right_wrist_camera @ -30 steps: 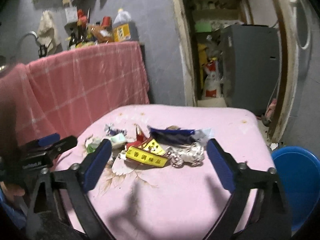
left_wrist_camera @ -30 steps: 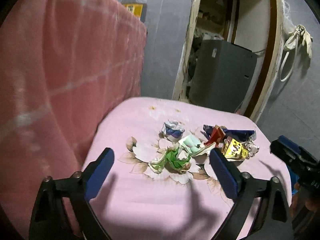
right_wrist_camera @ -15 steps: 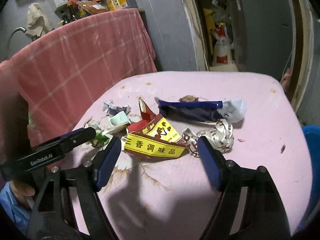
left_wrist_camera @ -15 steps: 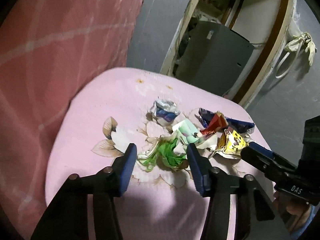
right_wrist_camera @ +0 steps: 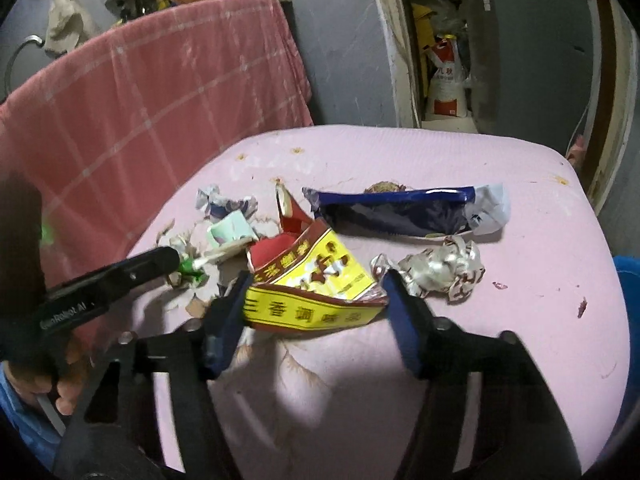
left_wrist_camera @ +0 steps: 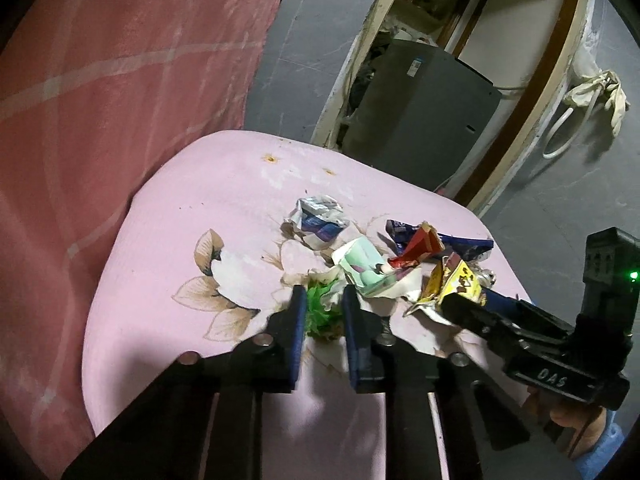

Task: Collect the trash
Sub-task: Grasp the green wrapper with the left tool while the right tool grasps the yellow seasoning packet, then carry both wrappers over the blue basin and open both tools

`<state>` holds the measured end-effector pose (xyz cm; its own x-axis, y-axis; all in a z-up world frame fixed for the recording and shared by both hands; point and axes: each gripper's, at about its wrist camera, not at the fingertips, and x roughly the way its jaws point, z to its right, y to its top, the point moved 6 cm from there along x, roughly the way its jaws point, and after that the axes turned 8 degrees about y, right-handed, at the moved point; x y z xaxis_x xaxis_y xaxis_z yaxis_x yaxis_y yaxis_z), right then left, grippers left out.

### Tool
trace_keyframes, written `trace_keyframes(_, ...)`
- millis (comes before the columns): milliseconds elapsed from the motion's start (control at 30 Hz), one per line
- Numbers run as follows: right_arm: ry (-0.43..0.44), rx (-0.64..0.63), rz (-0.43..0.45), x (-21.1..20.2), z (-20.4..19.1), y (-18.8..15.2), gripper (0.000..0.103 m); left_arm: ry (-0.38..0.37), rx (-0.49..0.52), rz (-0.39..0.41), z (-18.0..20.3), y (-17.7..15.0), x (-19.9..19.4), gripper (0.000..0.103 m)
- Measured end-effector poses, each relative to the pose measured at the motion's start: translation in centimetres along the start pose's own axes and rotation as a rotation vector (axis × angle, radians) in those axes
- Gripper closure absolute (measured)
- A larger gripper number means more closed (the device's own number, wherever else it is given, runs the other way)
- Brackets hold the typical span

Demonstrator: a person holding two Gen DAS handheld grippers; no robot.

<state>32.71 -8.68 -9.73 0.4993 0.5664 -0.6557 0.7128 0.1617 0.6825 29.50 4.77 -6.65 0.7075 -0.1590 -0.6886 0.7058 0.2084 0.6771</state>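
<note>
Trash lies in a loose heap near the middle of a table covered in a pink cloth with a printed flower. Behind the table on the left hangs a large red checked cloth, and a grey cabinet stands in the doorway beyond. Largest in the heap is a long dark blue wrapper lying flat at the far side. Just in front of it sits a yellow and red packet with printed characters, and the right tool has its blue pads spread to either side of this packet, close to its edges but not visibly squeezing it. A crumpled silver wrapper rests just beside the packet on the right. Left of the packet lie a pale green and white carton piece and a small blue and white crumpled wrapper. Smallest is a green scrap at the near left of the heap, and the left tool has its pads drawn close together, pinching it.
</note>
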Motion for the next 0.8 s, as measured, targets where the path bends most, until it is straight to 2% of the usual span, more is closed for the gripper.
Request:
trace_keyframes(200, -0.005, -0.018, 0.014, -1.1, -0.5, -0.5, 0.042, 0.011, 0.011, 0.018, 0.8, -0.5, -0.9, 0.094)
trace_keyframes(400, 0.011, -0.025, 0.081, -3.9, -1.3, -1.2, 0.042, 0.011, 0.030, 0.060, 2.1, -1.2, -2.8, 0.095)
trace_keyframes(533, 0.005, -0.043, 0.169, -6.6, -1.5, -1.3, 0.042, -0.004, 0.052, 0.109, 3.6, -1.2, -4.3, 0.095)
trace_keyframes(800, -0.056, -0.066, 0.380, -13.4, -0.9, -0.2, 0.042, -0.094, 0.082, 0.263, 8.5, 0.3, -7.6, 0.096)
